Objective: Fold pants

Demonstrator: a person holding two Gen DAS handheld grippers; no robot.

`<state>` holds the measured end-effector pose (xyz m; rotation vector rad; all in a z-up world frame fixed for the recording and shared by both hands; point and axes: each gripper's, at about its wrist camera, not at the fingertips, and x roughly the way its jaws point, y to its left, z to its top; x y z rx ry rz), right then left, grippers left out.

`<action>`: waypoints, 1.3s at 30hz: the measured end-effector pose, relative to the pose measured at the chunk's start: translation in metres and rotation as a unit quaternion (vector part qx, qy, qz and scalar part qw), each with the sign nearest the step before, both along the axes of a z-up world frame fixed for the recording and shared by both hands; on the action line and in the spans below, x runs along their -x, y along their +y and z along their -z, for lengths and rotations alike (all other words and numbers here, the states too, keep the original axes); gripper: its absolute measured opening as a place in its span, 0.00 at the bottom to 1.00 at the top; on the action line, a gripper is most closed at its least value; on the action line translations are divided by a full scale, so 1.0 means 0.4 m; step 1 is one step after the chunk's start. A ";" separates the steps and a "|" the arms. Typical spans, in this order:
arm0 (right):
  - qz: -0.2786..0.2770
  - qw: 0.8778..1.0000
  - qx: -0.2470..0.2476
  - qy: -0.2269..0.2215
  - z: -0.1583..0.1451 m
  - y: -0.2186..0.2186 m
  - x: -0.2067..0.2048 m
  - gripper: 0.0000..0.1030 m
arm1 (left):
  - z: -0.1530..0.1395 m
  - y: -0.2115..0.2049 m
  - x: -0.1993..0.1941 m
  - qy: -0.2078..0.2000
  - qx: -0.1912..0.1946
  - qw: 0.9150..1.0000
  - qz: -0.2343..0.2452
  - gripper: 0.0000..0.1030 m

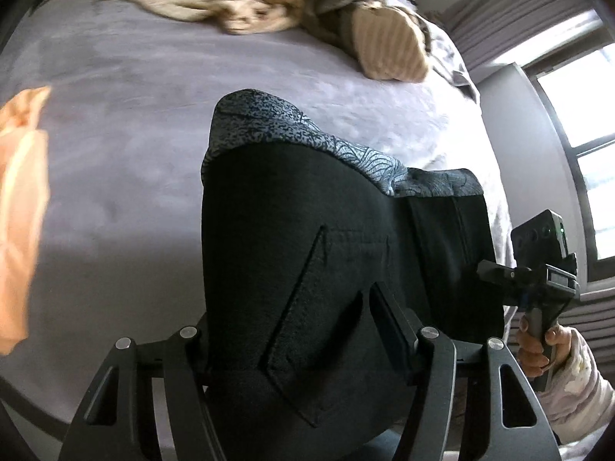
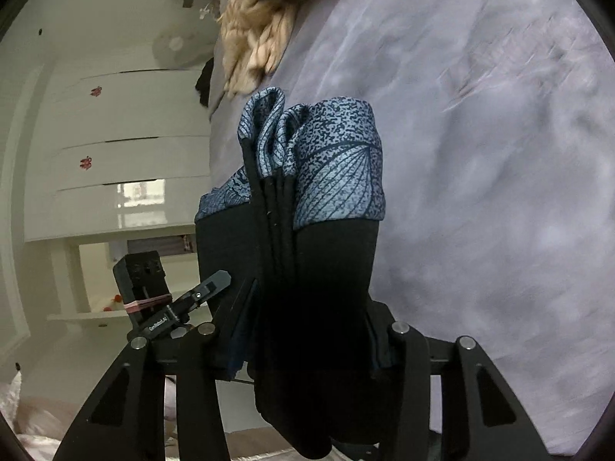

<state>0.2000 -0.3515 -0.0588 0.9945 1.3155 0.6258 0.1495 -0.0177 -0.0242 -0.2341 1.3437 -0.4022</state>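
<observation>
Holding the pants [image 1: 307,261] clear above the bed [image 1: 127,142], left gripper [image 1: 284,330] and right gripper [image 2: 307,330] each clamp the bundle; folding appears largely done, laying down remains.

One readable mark: small white lettering, apparently "GenRobot.AI", on the black angled bracket of the left gripper [image 2: 215,288], seen in the right wrist view; letters tiny, reading uncertain. Red marks on the white cabinet doors [image 2: 115,126] too small to read
</observation>
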 end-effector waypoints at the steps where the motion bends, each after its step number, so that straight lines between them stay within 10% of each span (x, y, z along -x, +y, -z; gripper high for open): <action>1: 0.002 1.000 -0.006 0.001 0.006 0.037 0.009 0.49 | -0.001 0.037 0.009 0.000 -0.008 1.000 -0.004 0.64; 8: 0.001 1.000 0.015 0.007 0.059 0.199 0.063 0.49 | 0.095 0.168 0.012 -0.009 -0.059 0.998 -0.019 0.64; 13: -0.007 0.990 0.132 0.037 0.145 0.247 0.064 0.52 | 0.235 0.203 0.007 0.019 -0.109 0.993 -0.034 0.78; 16: -0.030 0.974 0.222 0.032 0.141 0.271 0.078 0.70 | 0.220 0.211 0.029 0.003 -0.128 0.991 -0.028 0.81; 22: -0.036 0.950 0.309 0.036 0.066 0.259 0.101 0.74 | 0.162 0.208 0.075 -0.005 -0.216 0.976 -0.028 0.81; 35: -0.017 0.939 0.343 0.007 -0.038 0.372 0.111 0.78 | 0.102 0.152 0.128 -0.026 -0.217 0.976 -0.025 0.81; 39: -0.016 0.931 0.365 -0.001 -0.049 0.394 0.122 0.83 | 0.095 0.142 0.139 -0.032 -0.218 0.975 -0.019 1.00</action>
